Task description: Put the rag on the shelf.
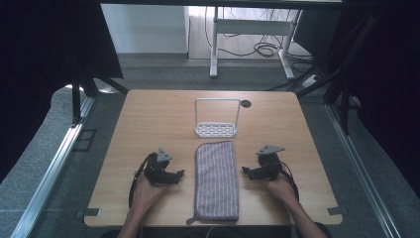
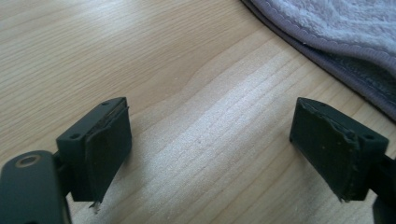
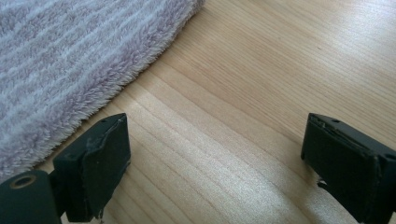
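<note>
Fluffy striped purple towel (image 1: 216, 181) flat at wood-grain table's (image 1: 148, 119) near edge — flanked by left gripper (image 1: 179, 173) and right gripper (image 1: 244, 170), jaws spread, empty.

High view: fixed overhead, person's side, looks forward and down, takes in whole light wooden table (image 1: 163, 114) plus grey floor beyond. Far off.

Left gripper view: rides left black two-jaw gripper (image 2: 210, 154), low over tabletop, very close, aimed toward striped lilac-grey folded towel (image 2: 345, 32), whose hemmed edge sits in upper right corner.

Right gripper view: rides right black two-jaw gripper (image 3: 215, 163), same low close angle, fluffy towel surface in upper left.

Shared by all three: towel and wood grain beside it.
</note>
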`<state>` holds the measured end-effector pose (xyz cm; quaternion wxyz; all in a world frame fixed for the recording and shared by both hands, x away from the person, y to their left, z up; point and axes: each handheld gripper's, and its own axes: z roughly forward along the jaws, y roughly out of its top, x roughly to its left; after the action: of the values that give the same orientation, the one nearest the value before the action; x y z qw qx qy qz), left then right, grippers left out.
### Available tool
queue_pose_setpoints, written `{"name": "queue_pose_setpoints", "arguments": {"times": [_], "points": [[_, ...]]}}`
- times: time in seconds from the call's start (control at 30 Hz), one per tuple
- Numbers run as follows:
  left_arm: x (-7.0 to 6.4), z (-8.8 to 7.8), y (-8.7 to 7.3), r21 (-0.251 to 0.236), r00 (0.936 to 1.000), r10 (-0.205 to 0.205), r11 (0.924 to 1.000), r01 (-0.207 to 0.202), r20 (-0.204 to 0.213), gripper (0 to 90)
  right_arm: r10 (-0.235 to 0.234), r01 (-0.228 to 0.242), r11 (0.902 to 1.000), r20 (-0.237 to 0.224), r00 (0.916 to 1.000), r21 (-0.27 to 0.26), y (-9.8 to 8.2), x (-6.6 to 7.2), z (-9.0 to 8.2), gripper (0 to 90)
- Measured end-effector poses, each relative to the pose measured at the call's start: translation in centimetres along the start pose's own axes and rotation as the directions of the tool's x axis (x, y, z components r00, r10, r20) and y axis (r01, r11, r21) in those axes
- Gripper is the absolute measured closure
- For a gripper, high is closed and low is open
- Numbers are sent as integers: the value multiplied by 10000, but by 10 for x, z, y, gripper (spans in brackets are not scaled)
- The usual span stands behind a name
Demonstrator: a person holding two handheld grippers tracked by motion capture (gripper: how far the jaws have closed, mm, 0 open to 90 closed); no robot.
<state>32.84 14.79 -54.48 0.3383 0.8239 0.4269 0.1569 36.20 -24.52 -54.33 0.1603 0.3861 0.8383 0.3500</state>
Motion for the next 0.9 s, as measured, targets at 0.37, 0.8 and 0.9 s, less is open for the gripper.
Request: {"name": "queue_pose_setpoints", "arguments": {"times": [0.37,0.8,0.9], "points": [[0,0,0,-6,9999,-120,9999,120,-118,130,-23,23,10000,-17,10000,0,0,0,0,79],[0,1,0,0,9999,-121,9999,121,-119,126,-116,116,9999,-104,9999,28,0,-1,0,80],[0,1,0,2,9999,-111,9999,111,-122,127,-105,106,9999,-90,9999,95,1,-1,0,82]]}}
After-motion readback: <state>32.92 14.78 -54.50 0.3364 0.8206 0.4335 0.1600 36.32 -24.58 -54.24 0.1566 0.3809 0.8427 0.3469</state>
